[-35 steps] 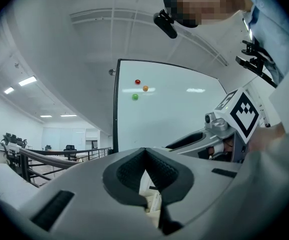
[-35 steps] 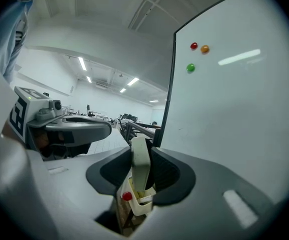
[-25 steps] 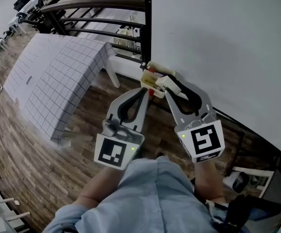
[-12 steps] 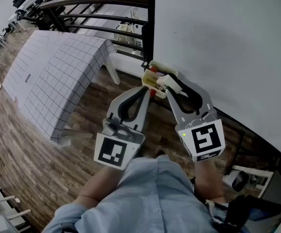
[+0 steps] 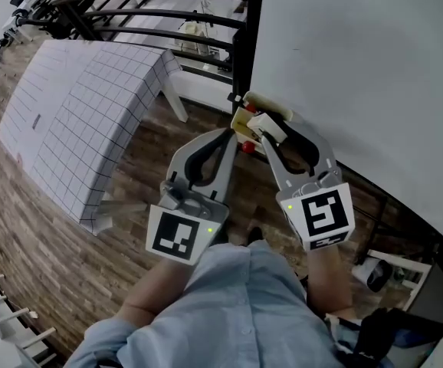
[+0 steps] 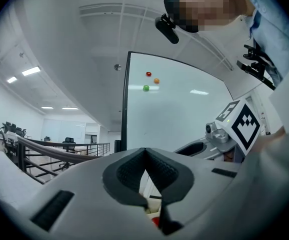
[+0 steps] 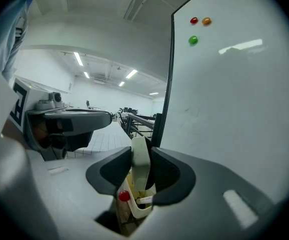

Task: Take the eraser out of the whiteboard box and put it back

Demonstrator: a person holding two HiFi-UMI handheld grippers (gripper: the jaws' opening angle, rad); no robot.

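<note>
Pinching 1 eraser [image 7: 140,161], R gripper [image 7: 140,153], 1 box [image 7: 140,207]

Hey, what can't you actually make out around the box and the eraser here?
- Inside of the whiteboard box: right gripper view, hidden by the eraser and right gripper; head view, too small.
- Red item by the box: too small to name, every view.
- Left gripper view: the box sits mostly behind the shut left gripper.

No words, numbers or brand names are legible. The only printed signs are black-and-white square code patterns: one on the left tongs' white cube [image 5: 177,236] at seven o'clock, one on the right tongs' white cube [image 5: 326,215] at four o'clock.
</note>
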